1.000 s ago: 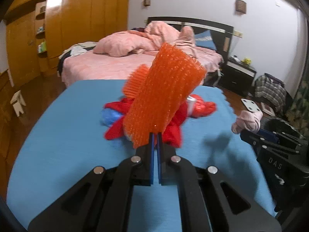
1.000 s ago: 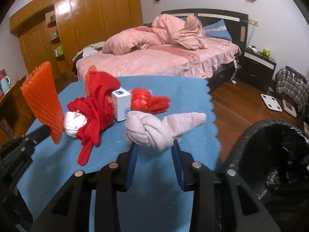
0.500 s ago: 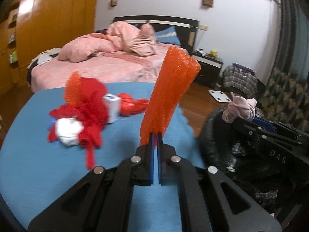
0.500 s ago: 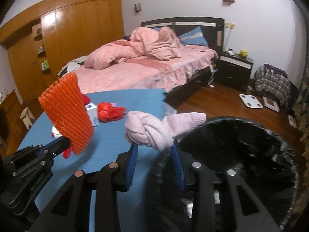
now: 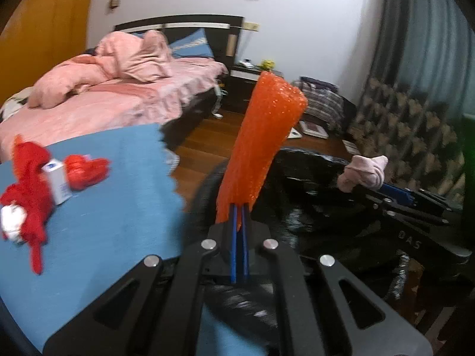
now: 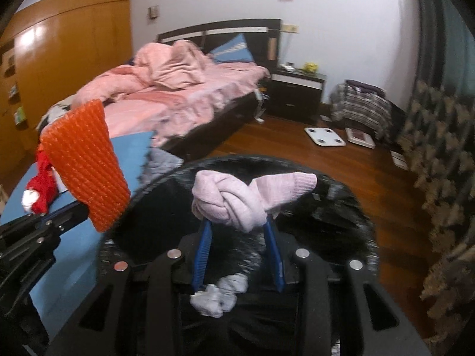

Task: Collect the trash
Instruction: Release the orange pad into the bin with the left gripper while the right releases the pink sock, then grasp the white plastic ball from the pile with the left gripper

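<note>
My left gripper (image 5: 239, 207) is shut on an orange foam net sleeve (image 5: 261, 145), held upright at the near rim of a black trash bin (image 5: 311, 207). The sleeve also shows in the right wrist view (image 6: 84, 163). My right gripper (image 6: 237, 222) is shut on a knotted pink sock (image 6: 234, 198) and holds it over the bin's open black bag (image 6: 166, 207). The sock also shows in the left wrist view (image 5: 360, 173). White crumpled trash (image 6: 219, 293) lies inside the bin.
A blue table (image 5: 112, 195) at left holds a red cloth (image 5: 29, 178), a small white box (image 5: 58, 182) and red crumpled plastic (image 5: 86, 169). Beyond are a pink bed (image 6: 178, 89), a nightstand (image 6: 297, 95), wooden floor with a white scale (image 6: 325, 136), and a patterned curtain (image 6: 439, 163).
Both grippers have swung right from the table to the bin. The sock now hangs over the bin's opening and the orange sleeve is at its rim. Both grips are unchanged.
</note>
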